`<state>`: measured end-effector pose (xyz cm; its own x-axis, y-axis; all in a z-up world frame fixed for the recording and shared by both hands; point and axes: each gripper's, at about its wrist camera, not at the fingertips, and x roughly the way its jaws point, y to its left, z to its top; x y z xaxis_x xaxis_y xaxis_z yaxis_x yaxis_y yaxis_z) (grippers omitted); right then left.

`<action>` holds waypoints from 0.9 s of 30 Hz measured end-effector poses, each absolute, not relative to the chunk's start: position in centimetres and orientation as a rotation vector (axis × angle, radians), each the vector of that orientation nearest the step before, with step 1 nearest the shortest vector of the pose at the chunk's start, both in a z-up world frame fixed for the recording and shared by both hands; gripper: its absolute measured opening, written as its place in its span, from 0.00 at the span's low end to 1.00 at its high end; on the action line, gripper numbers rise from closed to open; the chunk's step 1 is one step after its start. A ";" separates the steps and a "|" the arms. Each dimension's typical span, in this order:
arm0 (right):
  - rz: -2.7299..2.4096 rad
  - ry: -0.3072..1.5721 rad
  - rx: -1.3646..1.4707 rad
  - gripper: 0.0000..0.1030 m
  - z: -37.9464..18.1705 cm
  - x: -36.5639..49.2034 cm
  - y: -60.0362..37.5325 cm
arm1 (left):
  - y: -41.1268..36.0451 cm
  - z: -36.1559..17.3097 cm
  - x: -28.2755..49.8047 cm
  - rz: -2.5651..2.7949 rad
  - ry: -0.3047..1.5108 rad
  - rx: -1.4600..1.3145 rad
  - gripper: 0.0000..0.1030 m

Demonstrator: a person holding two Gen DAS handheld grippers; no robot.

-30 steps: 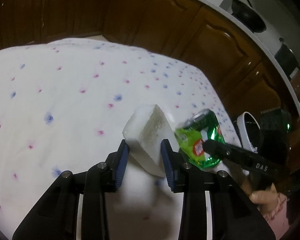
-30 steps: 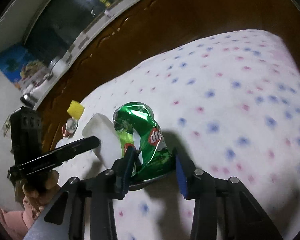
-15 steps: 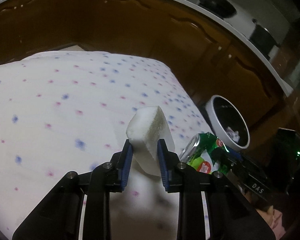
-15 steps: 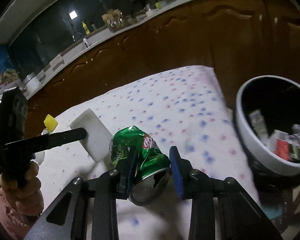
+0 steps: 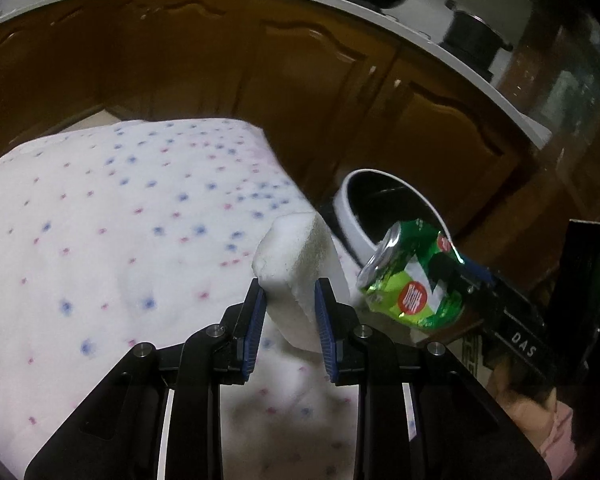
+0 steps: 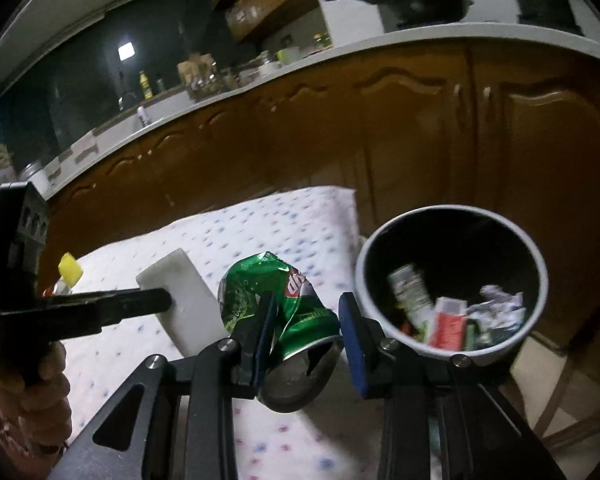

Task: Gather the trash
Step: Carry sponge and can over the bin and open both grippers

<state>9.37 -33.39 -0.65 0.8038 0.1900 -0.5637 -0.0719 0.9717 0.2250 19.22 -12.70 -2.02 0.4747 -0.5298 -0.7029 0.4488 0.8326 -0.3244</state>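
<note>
Now both grippers carry trash toward the bin

Left gripper (image 5: 290,320) is clamped narrowly on a white foam block (image 5: 296,272); right gripper (image 6: 308,332) pinches a crushed green soda can (image 6: 276,304) (dented, base toward the camera); the white-rimmed trash bin (image 6: 540,256), already holding wrappers, sits at two o'clock beyond the spotted tablecloth (image 5: 100,216); next, I judge, each load must hang over the opening before its jaws part.
</note>
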 end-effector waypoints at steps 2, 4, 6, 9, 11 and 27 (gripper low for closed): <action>0.119 0.613 0.197 0.32 -0.2 9.1 -34.4 | -13.7 -1.7 19.2 -0.615 0.891 -0.089 0.23; 0.092 0.602 0.196 0.32 0.2 8.9 -35.5 | -14.6 -1.5 19.2 -0.627 0.889 -0.078 0.23; 0.073 0.594 0.195 0.32 0.4 8.8 -36.3 | -15.5 -1.2 19.2 -0.637 0.885 -0.067 0.23; 0.039 0.580 0.193 0.32 0.9 8.8 -37.8 | -17.0 -0.7 19.5 -0.654 0.877 -0.051 0.23; 0.017 0.574 0.196 0.32 1.1 8.8 -38.7 | -17.8 -0.4 19.7 -0.663 0.875 -0.045 0.23; -0.084 0.598 0.212 0.32 0.1 11.3 -44.1 | -26.4 -0.1 22.7 -0.695 0.883 0.064 0.23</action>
<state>11.26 -44.13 0.12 0.8240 -0.0173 -0.5664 0.1399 0.9748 0.1737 22.72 -26.39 -0.07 0.4329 -0.5319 -0.7278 0.5823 0.7813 -0.2247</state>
